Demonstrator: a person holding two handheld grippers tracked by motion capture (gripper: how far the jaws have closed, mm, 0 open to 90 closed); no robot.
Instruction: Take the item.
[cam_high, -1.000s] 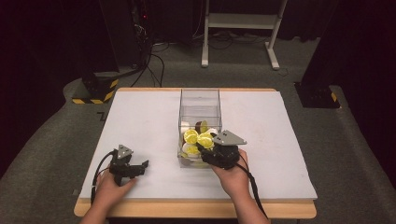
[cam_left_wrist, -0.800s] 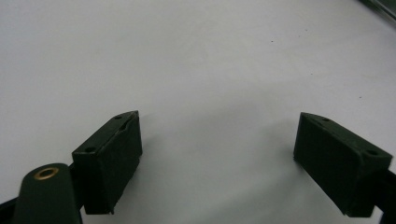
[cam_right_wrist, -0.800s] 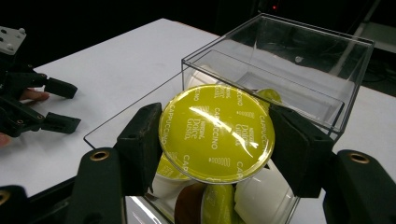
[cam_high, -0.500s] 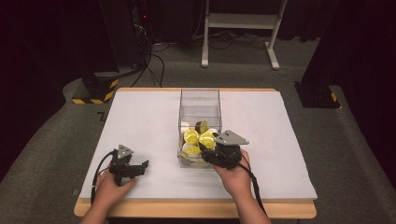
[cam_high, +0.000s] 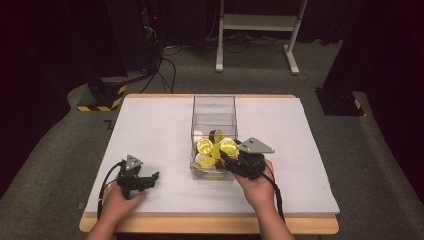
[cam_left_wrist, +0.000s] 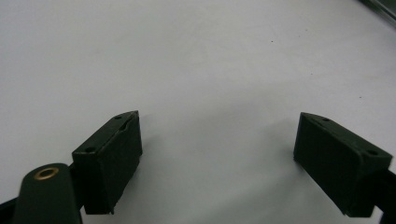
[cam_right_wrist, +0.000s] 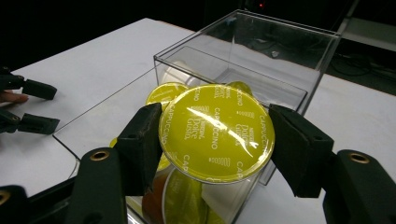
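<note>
At the left, the left gripper (cam_high: 150, 178) rests low on the white table (cam_high: 150, 130), held by the person's left hand (cam_high: 117, 200). Its jaws stand wide apart with nothing but bare tabletop between the fingers (cam_left_wrist: 109, 161); it is released and grasps nothing.

Moving toward the middle, a clear plastic box (cam_high: 213, 107) stands on the table, well to the right of those idle fingers. Its near half holds a heap of coffee capsules (cam_high: 205, 146) with yellow lids, and a brown one among them; its far half looks bare.

At the right, the right gripper (cam_high: 226, 159), in the person's right hand (cam_high: 257, 187), reaches in over the near right corner of the box. Its jaws are clenched on a yellow-lidded capsule (cam_right_wrist: 216, 132): one finger (cam_right_wrist: 142, 144) presses the lid's left edge and the other presses its right edge, so the capsule sits squarely between them, lid tilted toward the camera and printed with "cappuccino". It hangs above the box's open top, over the other capsules below the fingers. Past the left finger, farther off, the left gripper's black tips lie on the table.
</note>
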